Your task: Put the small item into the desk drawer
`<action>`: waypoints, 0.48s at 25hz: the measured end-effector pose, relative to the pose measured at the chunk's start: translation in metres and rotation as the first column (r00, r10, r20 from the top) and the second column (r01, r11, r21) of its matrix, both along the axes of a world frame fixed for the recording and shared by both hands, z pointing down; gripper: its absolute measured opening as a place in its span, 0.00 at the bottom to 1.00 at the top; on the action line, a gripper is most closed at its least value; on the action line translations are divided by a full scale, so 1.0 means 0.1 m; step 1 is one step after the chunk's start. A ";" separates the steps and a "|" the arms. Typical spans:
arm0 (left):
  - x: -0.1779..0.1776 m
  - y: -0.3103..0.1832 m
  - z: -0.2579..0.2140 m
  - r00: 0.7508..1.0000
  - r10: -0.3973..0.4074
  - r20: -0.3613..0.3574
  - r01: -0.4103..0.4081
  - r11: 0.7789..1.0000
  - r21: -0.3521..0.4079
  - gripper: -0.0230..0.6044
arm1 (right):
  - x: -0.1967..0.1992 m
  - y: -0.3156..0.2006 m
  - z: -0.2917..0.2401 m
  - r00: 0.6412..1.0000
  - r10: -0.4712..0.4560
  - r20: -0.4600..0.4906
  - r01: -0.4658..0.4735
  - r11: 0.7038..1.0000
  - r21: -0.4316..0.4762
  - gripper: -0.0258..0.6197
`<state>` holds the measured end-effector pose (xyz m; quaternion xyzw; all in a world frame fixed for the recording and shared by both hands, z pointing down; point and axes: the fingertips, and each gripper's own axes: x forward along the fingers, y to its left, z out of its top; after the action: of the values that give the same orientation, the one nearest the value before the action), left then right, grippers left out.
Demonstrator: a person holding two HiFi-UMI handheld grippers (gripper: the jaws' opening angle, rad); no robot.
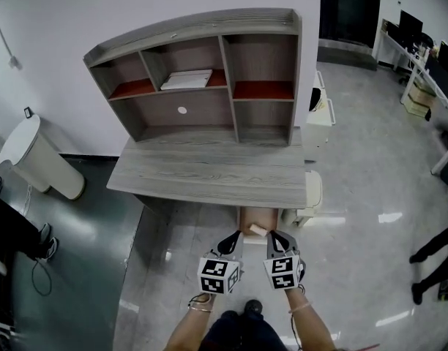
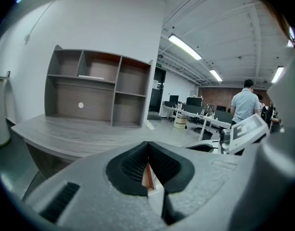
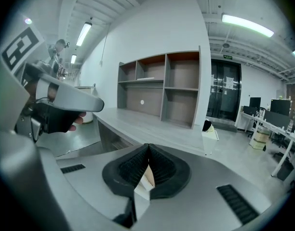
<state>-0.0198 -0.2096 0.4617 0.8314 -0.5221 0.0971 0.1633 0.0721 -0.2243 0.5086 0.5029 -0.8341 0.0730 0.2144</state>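
A person stands before a grey desk (image 1: 209, 170) with a shelf unit (image 1: 202, 72) on top, holding a gripper in each hand. Below the desk's front edge a drawer (image 1: 249, 216) is pulled out. The small item (image 1: 258, 229), pale and boxy, lies inside it, just ahead of the two claws and between their tips.

The left gripper (image 1: 230, 241) has its jaws pressed together, ribbed pads meeting at the tip, with nothing pinched. The right gripper (image 1: 279, 240) is likewise pressed together and empty. Both point forward and a little downward, with the drawer's near end just beyond their tips.

The item appears to be placed, but the drawer is open, so a push to shut it likely remains. The risks lie there. Closed, narrow tips can skid off the drawer front, and a one-sided shove may jam the drawer askew. A hard push could send the light item sliding or tipping inside. The desk's edge overhangs just ahead of the claws, so a careless lift could knock it.
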 end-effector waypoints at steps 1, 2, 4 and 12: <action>-0.01 0.02 -0.03 1.000 -0.006 -0.003 0.006 1.000 0.002 0.06 | 0.01 0.01 -0.05 1.000 0.004 0.006 -0.004 1.000 0.009 0.04; -0.02 0.03 -0.06 1.000 -0.008 -0.007 0.008 1.000 0.004 0.06 | 0.02 0.02 -0.10 1.000 0.008 0.011 -0.008 1.000 0.018 0.04; -0.03 0.08 -0.12 1.000 -0.005 -0.007 0.005 1.000 0.006 0.06 | 0.02 0.04 -0.20 1.000 0.015 0.014 -0.016 0.999 0.035 0.04; -0.18 0.23 -0.41 1.000 -0.003 0.001 0.003 0.999 0.038 0.06 | -0.06 0.19 -0.65 0.998 0.039 0.053 -0.045 0.993 0.107 0.04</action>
<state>-0.0375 -0.1871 0.4204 0.8337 -0.5250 0.0873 0.1474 0.0656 -0.2048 0.4438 0.5292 -0.8313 0.0449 0.1641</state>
